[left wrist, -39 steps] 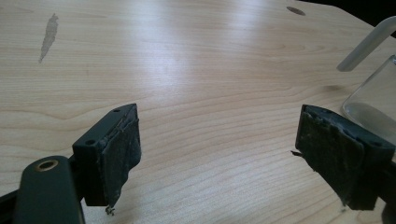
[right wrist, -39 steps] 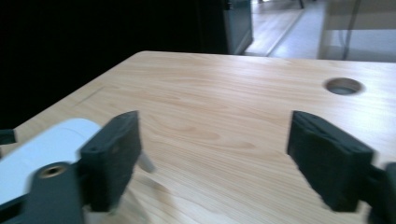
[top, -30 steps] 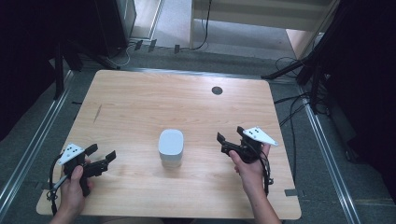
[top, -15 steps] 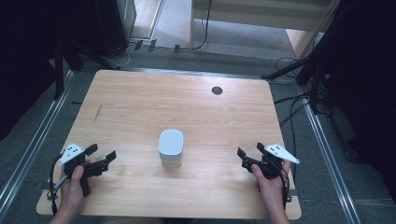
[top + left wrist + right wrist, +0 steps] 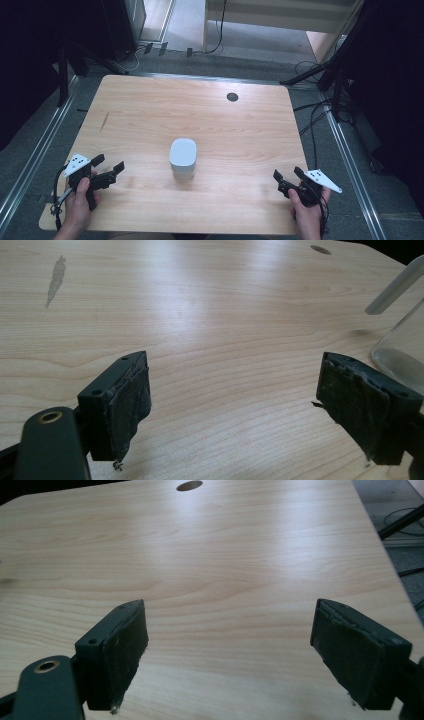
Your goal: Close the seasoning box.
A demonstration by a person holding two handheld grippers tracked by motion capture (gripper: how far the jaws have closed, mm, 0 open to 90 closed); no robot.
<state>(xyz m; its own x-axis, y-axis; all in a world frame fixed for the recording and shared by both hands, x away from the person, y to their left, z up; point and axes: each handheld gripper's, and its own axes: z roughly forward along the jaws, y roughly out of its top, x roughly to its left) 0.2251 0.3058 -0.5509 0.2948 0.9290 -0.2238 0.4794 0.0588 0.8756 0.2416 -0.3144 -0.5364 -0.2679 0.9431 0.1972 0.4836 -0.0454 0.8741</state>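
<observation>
Sitting mid-worktop (image 5: 250, 125): white container (image 5: 183, 158), upright. L gripper (image 5: 109, 168) near-left, R gripper (image 5: 287, 177) near-right, both w/ fingers spread wide, empty, well apart from it.

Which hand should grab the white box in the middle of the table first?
Probably the left. The left gripper is open, sits nearer the white box and points toward it. The right gripper is open too, but it sits farther away by the table's near corner.
</observation>
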